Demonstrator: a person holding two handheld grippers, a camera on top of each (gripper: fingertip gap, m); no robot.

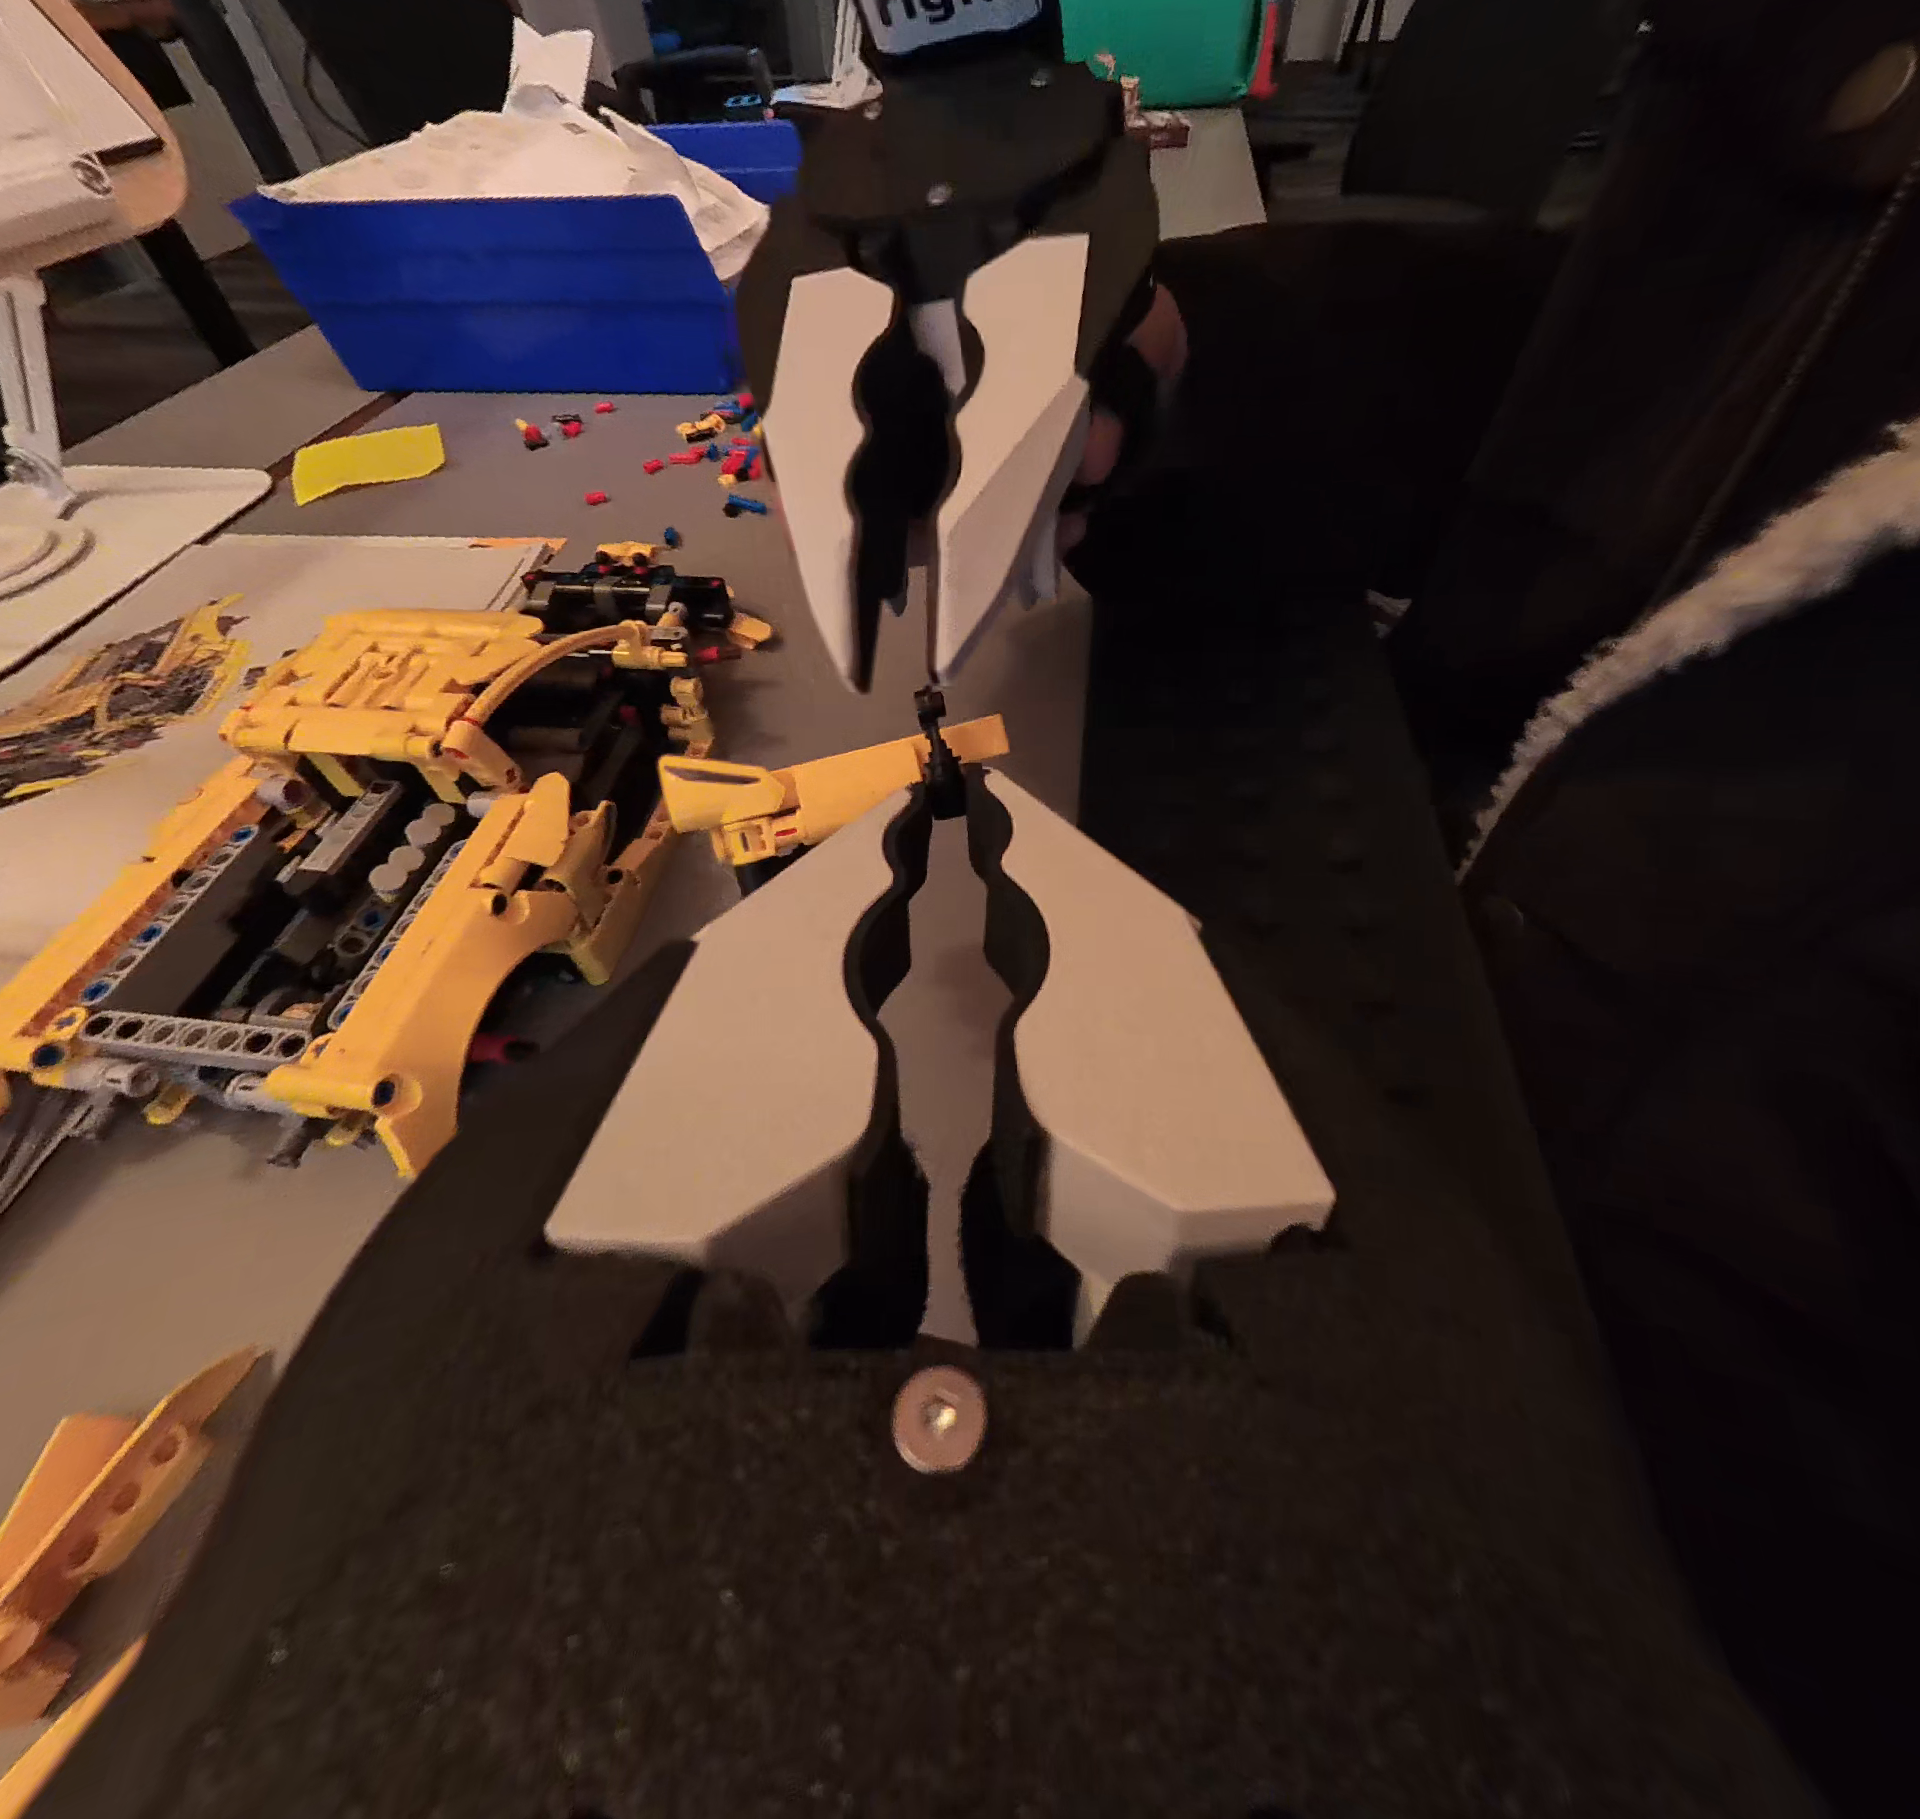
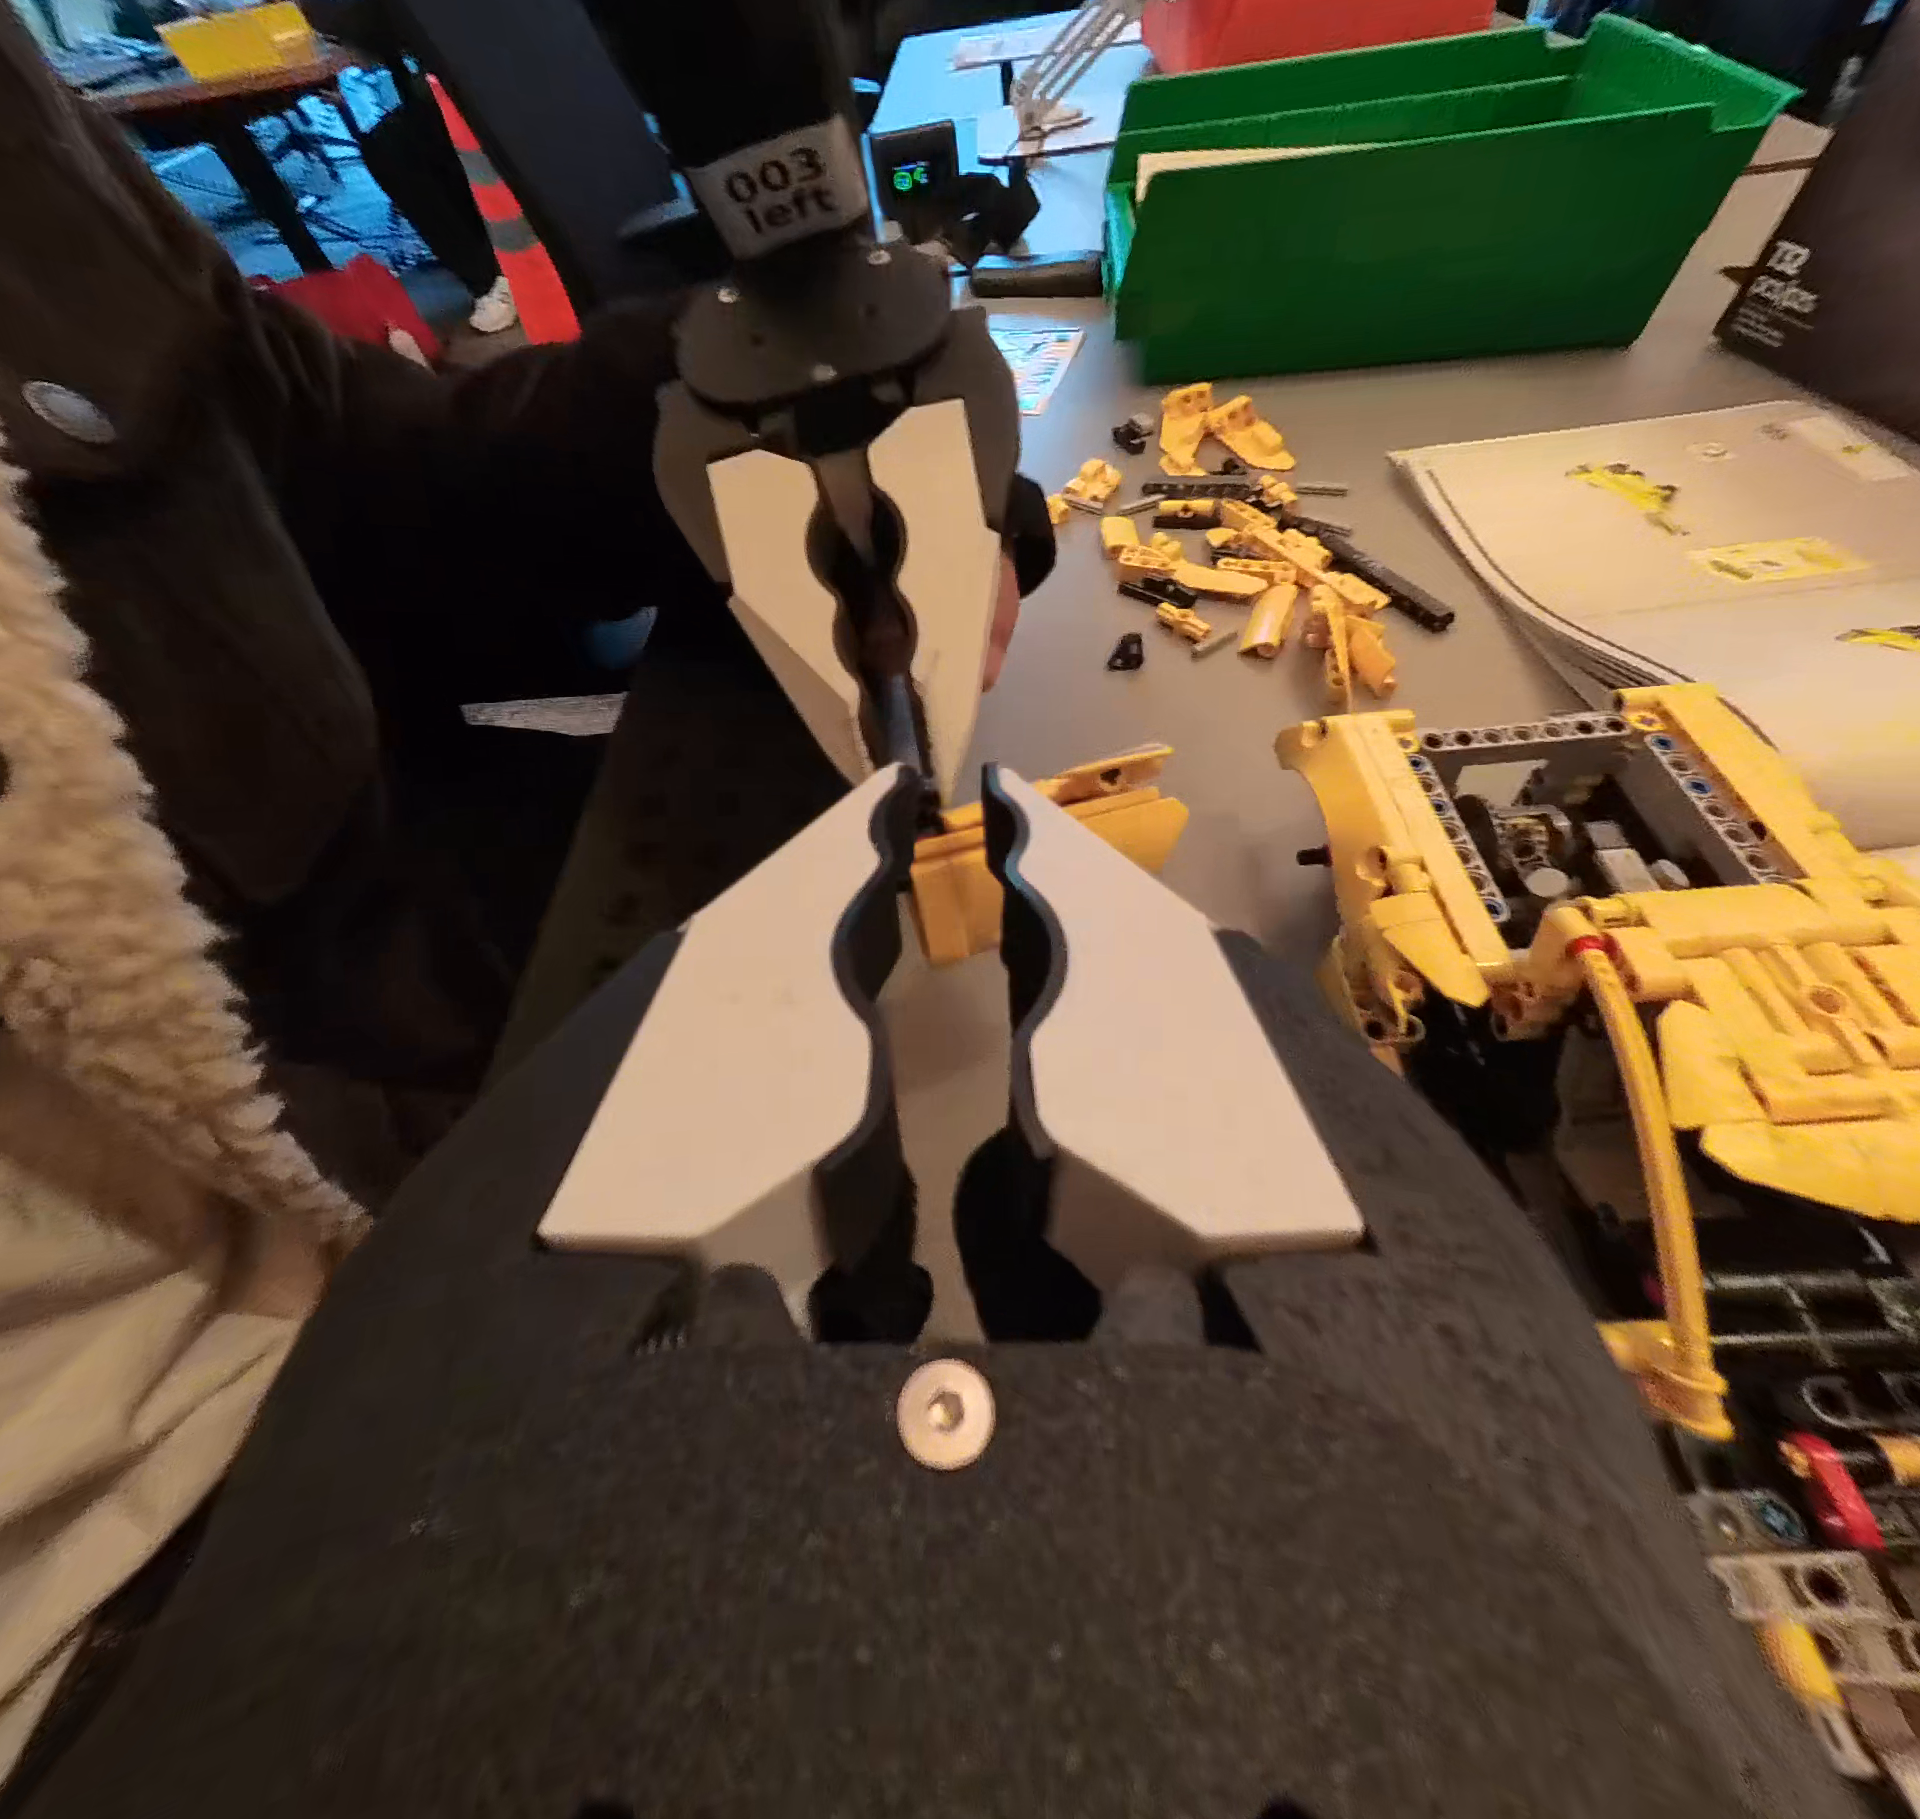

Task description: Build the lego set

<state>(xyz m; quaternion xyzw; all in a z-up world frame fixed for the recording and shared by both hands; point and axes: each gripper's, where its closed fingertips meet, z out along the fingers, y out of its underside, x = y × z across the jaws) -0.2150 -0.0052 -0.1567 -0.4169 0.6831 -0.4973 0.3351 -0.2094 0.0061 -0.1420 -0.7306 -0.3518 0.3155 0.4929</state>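
Observation:
My left gripper is shut on a small yellow Lego sub-assembly, at a black pin that sticks up from it, and holds it above the grey table. My right gripper comes from the opposite side, slightly open, its tips just above the pin. In the right wrist view the right gripper stands open over the yellow sub-assembly, tip to tip with the left gripper. The large yellow Technic model lies beside them and also shows in the right wrist view.
A blue bin with paper, scattered small red, blue and yellow pieces and an instruction booklet lie around. A green bin, a pile of yellow and black parts and an open booklet lie beyond. A person's dark sleeve is at the table edge. My two grippers' fingertips are within a few centimetres of each other.

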